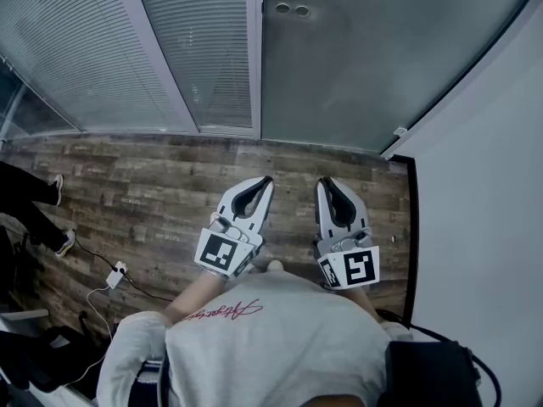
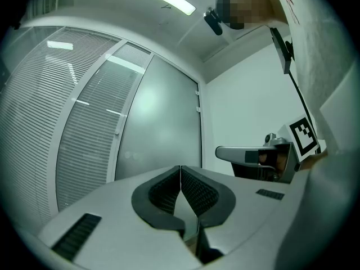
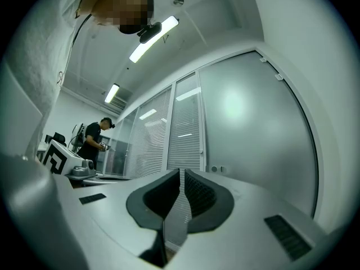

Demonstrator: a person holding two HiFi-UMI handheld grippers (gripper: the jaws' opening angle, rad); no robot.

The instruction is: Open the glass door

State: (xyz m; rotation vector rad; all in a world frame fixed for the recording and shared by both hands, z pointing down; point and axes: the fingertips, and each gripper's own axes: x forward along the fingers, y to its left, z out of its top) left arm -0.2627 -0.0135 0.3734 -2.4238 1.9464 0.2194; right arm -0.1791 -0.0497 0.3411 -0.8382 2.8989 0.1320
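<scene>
**Glass door [image 1: 382, 66] ahead of you, both tongs pressed together and empty**

The glass door is the frosted pane directly in front of you. It fills the upper right of the head view and its bottom edge meets the wooden floor [image 1: 153, 185]. Two small round fittings [image 1: 293, 10] sit near its left edge. To its left are the blind-covered panels [image 1: 195, 41], and to its right the white wall [image 1: 484, 210] runs back towards you.

You hold both tools side by side in front of your chest, pointing at the door but well short of it. The left tongs [image 1: 267, 179] have their tips touching, and the left gripper view shows only the frosted pane beyond them. The right tongs [image 1: 324, 181] are drawn in as well, with the tips all but meeting and nothing pinched. Past them the right gripper view shows the same pane and the blinds.

A white power strip [image 1: 116, 274] and its cable lie on the floor to your left. In the right gripper view, a person [image 3: 93, 139] in dark clothes stands far off down the room, under a lit ceiling light [image 3: 152, 38].
</scene>
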